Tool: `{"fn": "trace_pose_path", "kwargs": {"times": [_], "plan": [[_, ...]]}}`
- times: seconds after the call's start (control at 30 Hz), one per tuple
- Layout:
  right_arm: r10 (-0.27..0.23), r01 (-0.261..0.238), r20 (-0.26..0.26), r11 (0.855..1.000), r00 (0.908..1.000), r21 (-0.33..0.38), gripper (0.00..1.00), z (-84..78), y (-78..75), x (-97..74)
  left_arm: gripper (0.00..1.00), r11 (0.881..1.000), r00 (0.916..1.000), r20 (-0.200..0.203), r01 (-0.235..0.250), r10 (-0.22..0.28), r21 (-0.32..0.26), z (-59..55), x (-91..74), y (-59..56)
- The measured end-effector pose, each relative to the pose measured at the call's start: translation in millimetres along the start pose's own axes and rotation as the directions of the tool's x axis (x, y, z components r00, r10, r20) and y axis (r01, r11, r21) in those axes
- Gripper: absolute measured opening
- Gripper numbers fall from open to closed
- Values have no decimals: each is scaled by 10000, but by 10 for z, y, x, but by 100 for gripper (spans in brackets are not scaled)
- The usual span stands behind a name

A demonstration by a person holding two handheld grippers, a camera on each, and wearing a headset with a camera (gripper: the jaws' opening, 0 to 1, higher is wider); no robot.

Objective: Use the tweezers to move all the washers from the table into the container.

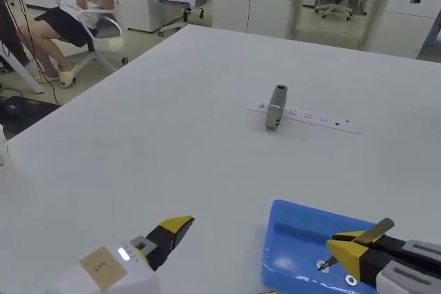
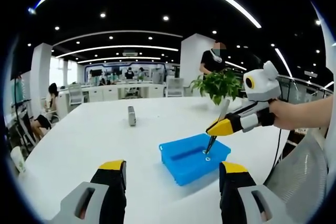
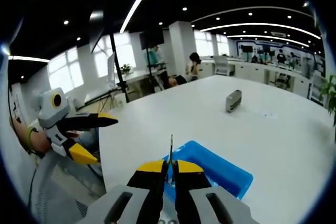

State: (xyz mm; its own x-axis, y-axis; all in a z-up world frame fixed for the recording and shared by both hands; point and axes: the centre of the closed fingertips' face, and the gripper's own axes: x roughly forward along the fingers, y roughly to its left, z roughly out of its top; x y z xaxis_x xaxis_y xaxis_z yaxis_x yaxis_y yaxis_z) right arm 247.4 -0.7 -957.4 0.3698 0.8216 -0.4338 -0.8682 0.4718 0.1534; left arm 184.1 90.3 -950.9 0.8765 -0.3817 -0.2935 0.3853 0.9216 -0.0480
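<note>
A blue container (image 1: 289,239) lies at the near right of the white table (image 1: 172,135). My right gripper (image 1: 351,249) is shut on metal tweezers (image 1: 375,231). Their tip points down into the container, right by a small washer (image 1: 321,265). A second washer (image 1: 351,280) lies on the container floor nearby. In the left gripper view the tweezers (image 2: 211,142) reach down to a washer (image 2: 207,157) in the container (image 2: 184,163). My left gripper (image 2: 172,174) is open and holds nothing, hovering left of the container (image 3: 210,171).
A small grey block (image 1: 275,106) stands mid-table on a thin strip with small dark marks (image 1: 310,116). A seated person (image 1: 76,12) and office chairs are beyond the table's far left edge. A potted plant (image 2: 220,85) stands at another edge.
</note>
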Motion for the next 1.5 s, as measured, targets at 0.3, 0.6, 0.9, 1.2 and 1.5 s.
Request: {"fn": "trace_pose_path", "kwargs": {"times": [0.3, 0.6, 0.9, 1.2, 1.5], "plan": [[-125, 123, 73, 9993, 9999, 356, 2, 14, -201, 115, 72, 10000, 10000, -26, 15, -15, -4, -5, 6, -1], [-280, 285, -541, 9996, 9981, 76, 2, -148, -344, 239, 72, 9999, 9999, -109, 102, -102, 4, -20, 14, -14], [-380, 377, -1078, 9993, 9934, -42, 3, -344, -470, 368, 72, 10000, 9999, -123, 71, -71, -39, -23, 12, -3], [-639, 672, -1151, 9974, 9913, 248, 3, -482, -593, 436, 72, 10000, 9999, -134, 19, -19, -46, -27, 11, 8], [-784, 836, -1248, 9958, 9891, 372, 3, -473, -612, 416, 71, 9999, 9999, -112, 26, -27, -98, -25, 9, 12]]}}
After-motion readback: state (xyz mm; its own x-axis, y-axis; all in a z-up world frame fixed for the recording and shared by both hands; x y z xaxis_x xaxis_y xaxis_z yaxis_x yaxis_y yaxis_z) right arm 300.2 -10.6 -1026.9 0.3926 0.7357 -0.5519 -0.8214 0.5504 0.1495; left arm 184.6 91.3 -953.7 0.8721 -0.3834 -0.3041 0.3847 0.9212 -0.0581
